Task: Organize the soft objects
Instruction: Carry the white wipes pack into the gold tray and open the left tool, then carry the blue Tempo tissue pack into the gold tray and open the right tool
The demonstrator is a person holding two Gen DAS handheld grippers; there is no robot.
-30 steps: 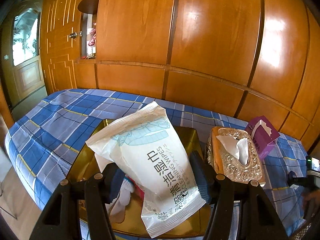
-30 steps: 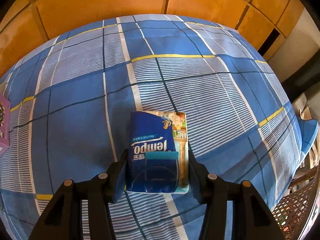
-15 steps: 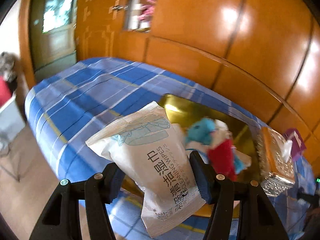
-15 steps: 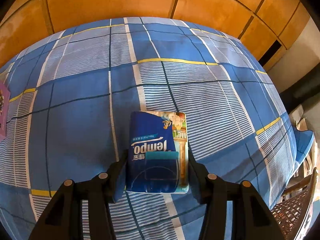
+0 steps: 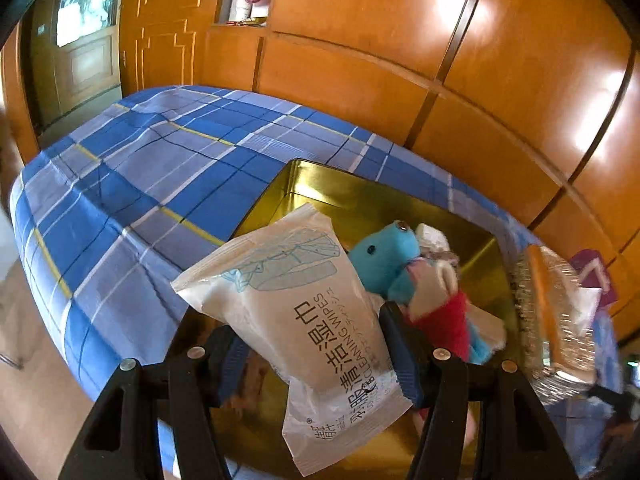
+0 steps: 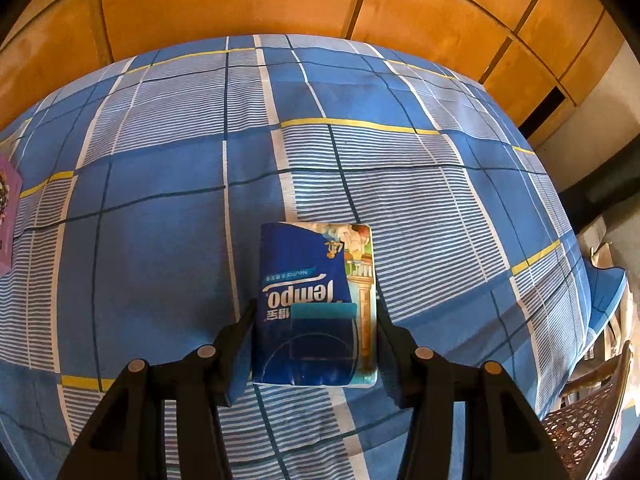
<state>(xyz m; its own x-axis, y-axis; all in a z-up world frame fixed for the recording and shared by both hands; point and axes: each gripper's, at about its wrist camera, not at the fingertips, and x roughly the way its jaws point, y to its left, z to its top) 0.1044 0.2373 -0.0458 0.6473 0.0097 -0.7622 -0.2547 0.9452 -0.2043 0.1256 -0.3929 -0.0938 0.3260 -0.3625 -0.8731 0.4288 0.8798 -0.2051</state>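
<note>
**Soft packs held across their width**

While the wipes pack (image 5: 304,320) is clasped by the left gripper (image 5: 316,344) above the gold tray (image 5: 320,192), sagging is expected; mid-body holds suit it. The tissue pack (image 6: 316,304), light and squashy, is pinched by the right gripper (image 6: 316,340) over the bedsheet (image 6: 160,200).

Glossy gold metal tray (image 5: 320,184), matt plastic wipes pack (image 5: 312,312) — woven checked cloth bedcover (image 6: 160,240), varnished wood panels (image 5: 360,20)

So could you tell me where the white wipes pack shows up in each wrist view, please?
Left wrist: the white wipes pack sits low at centre, clamped in the left gripper above the gold tray.
Right wrist: not in it.
Shared landmark: the blue plaid bedcover.
</note>
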